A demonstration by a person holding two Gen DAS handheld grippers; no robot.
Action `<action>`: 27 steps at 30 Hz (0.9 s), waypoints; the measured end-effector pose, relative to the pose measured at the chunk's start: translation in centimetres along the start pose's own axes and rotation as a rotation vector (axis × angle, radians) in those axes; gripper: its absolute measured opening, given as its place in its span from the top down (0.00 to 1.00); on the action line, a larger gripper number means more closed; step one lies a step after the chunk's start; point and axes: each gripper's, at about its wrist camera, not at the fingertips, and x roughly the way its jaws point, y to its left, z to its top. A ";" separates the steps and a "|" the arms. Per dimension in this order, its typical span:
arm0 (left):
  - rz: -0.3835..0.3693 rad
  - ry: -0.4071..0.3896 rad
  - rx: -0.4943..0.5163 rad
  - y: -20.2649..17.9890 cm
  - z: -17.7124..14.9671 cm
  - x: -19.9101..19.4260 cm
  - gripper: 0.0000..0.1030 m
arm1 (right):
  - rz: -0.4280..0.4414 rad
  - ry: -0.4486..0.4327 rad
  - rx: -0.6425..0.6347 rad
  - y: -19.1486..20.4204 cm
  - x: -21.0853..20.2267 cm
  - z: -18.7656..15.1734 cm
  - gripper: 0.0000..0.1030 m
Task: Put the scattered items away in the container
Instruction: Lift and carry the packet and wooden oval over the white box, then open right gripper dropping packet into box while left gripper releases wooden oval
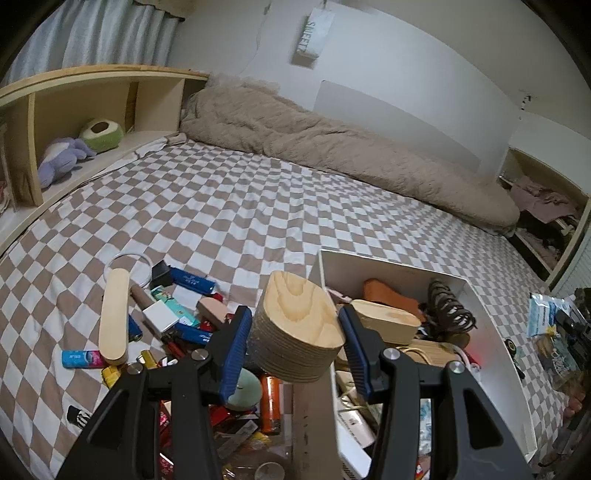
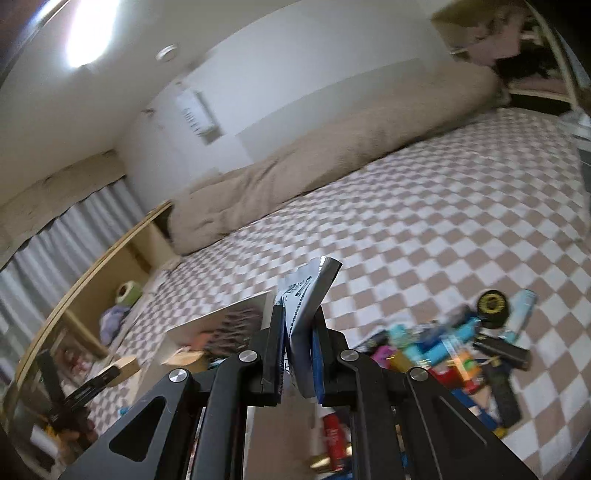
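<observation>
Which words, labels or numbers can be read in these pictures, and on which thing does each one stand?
"SWEETY": white hanging sign on the wall, letters running down it.
Blue packs in the pile on the bed: script print, too small to read.
Blue tube: print too blurred to read.
White sachet held in the right gripper: lines of small print, not readable.
No numbers can be read.

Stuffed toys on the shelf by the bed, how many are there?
2: a purple stuffed toy lying in the shelf cubby, and a green round stuffed toy just behind it. Others could be hidden.
</observation>
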 end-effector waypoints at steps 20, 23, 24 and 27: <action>-0.079 0.001 0.068 -3.1 -0.7 -0.5 0.53 | -0.253 0.150 -0.720 12.8 5.7 -8.0 0.88; -0.085 0.002 0.074 -3.4 -0.7 -0.6 0.53 | -0.358 0.158 -0.837 13.5 7.0 -9.4 0.88; -0.086 0.002 0.075 -3.5 -0.7 -0.6 0.53 | -0.416 0.156 -0.889 13.7 7.5 -10.0 0.88; -0.090 0.004 0.077 -3.7 -0.7 -0.5 0.53 | -0.485 0.189 -0.972 14.0 8.6 -11.1 0.88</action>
